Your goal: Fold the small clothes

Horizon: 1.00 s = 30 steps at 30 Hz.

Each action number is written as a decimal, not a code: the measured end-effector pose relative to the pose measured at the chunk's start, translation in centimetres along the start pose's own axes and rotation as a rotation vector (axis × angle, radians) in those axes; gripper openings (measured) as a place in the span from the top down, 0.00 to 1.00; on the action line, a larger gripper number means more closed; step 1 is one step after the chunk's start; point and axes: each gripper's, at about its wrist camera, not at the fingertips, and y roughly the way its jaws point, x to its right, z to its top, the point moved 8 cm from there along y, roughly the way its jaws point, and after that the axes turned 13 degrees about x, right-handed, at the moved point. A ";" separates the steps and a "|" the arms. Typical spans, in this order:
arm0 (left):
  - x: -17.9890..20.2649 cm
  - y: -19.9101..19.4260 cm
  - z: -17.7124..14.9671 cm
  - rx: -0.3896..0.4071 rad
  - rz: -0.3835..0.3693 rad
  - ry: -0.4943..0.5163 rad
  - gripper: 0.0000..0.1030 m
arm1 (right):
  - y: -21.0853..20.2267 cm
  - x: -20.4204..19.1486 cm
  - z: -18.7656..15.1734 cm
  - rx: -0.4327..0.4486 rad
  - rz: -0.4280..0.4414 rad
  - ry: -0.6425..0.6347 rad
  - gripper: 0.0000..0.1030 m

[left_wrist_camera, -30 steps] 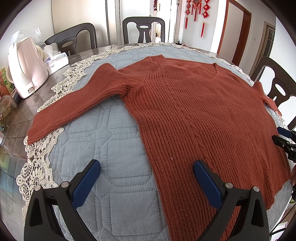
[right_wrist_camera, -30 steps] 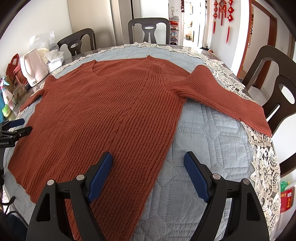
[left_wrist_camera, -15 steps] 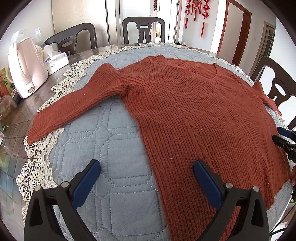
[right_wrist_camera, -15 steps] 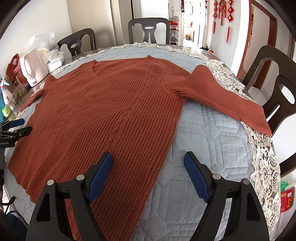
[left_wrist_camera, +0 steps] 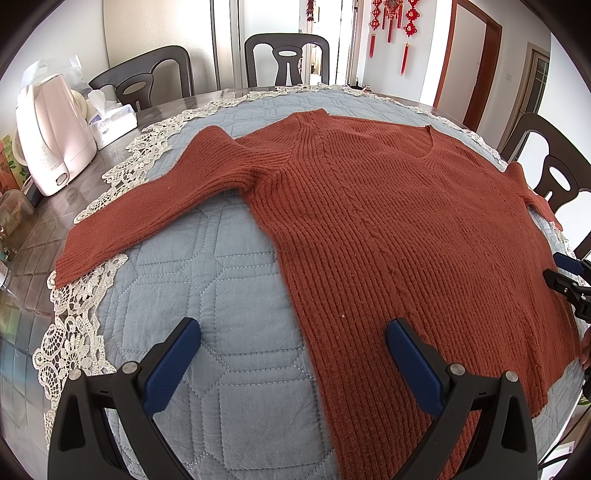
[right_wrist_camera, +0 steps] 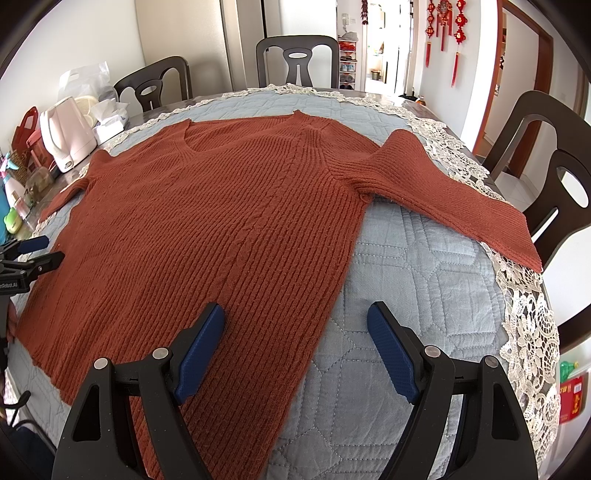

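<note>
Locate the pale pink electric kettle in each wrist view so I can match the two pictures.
Left wrist view: the kettle stands large at the far left edge, beside the tissue box.
Right wrist view: the kettle appears smaller, upper left, beyond the sweater.
Shared landmark: the sweater's V neckline.

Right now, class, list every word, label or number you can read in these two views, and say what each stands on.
"nRobot.AI", its start cut off by the frame edge: on the left gripper.
Red box: label print too small to read.
Tissue box: blue print blurred.
Red hangings: characters too blurred to read.
</note>
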 end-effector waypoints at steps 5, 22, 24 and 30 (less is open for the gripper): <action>0.0 0.0 0.0 0.000 0.000 0.000 0.01 | 0.0 0.0 0.0 0.000 0.001 0.001 0.22; 0.0 0.0 0.0 0.000 0.000 0.000 0.01 | 0.1 -0.1 -0.1 0.000 -0.005 -0.007 0.22; 0.0 0.0 0.0 0.000 0.000 0.000 0.01 | 0.0 -0.2 -0.1 0.000 -0.007 -0.008 0.22; 0.0 0.0 0.0 0.000 0.000 0.000 0.01 | 0.1 -0.2 -0.1 0.000 -0.008 -0.011 0.22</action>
